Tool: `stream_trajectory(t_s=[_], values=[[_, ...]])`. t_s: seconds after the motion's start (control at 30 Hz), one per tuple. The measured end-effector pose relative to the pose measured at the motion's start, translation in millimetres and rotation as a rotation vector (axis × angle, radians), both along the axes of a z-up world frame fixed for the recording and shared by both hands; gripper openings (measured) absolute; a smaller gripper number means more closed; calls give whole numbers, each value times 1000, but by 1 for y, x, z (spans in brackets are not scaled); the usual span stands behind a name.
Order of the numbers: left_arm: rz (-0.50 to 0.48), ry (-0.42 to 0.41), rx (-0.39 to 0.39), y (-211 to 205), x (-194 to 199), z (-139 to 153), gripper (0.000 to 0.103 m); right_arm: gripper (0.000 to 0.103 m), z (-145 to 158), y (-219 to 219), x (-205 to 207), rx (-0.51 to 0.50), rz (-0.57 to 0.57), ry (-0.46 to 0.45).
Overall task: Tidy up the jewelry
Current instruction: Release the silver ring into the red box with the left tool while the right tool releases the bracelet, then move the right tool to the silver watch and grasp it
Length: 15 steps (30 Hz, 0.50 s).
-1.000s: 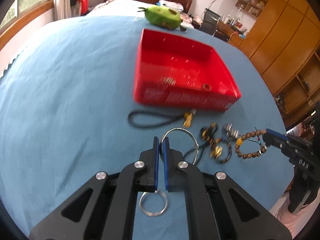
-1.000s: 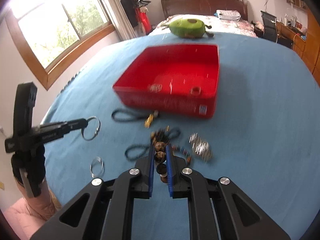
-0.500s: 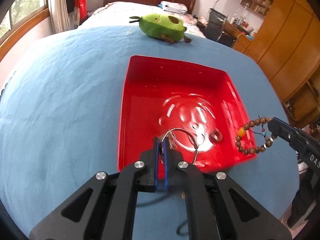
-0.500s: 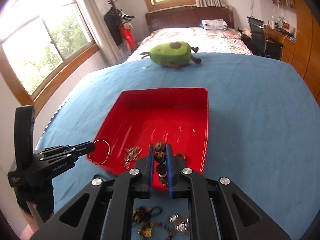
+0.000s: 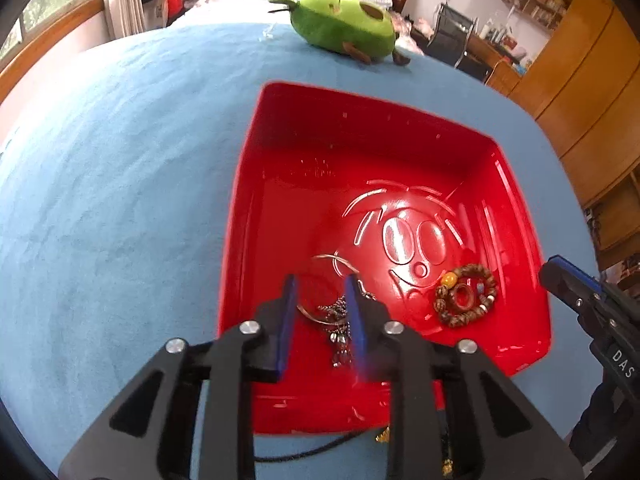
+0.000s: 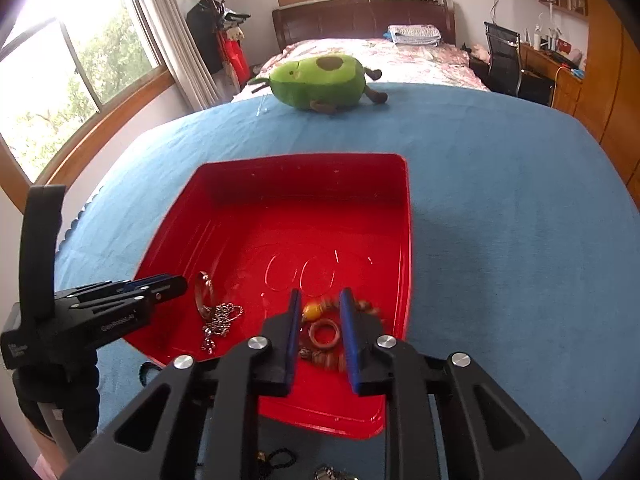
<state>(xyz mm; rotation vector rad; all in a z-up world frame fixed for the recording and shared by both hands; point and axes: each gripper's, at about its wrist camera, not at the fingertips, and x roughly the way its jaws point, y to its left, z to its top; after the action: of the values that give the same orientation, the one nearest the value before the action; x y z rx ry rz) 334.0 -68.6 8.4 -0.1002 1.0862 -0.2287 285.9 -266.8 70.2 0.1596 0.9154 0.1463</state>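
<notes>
A red tray [image 5: 248,208] [image 6: 404,216] sits on the blue cloth. My left gripper [image 5: 320,284] is open just above a silver ring with a ball chain [image 5: 334,308], which lies in the tray's near left part and also shows in the right wrist view [image 6: 208,300]. My right gripper [image 6: 320,300] is open over a wooden bead bracelet [image 5: 468,300] [image 6: 364,308] and a brown ring [image 6: 325,333] lying in the tray's near right part. Both grippers are empty.
A green avocado plush [image 5: 344,28] [image 6: 320,80] lies on the cloth beyond the tray. More jewelry and a black cord [image 5: 304,454] [image 6: 276,458] lie on the cloth in front of the tray. Wooden cabinets stand to the right.
Both grippers moved forward over the tray and opened. The silver ring and the bead bracelet left the fingers and now lie in the tray.
</notes>
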Motion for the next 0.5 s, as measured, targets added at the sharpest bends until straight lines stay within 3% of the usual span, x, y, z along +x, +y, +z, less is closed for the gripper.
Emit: stream_trajectory(t_s=[0.23, 0.5], values=[[2, -101, 7, 10, -47, 36, 33, 21, 21, 5, -30, -19, -1, -63], [20, -129, 35, 21, -94, 43, 35, 21, 19, 8, -53, -21, 12, -56]])
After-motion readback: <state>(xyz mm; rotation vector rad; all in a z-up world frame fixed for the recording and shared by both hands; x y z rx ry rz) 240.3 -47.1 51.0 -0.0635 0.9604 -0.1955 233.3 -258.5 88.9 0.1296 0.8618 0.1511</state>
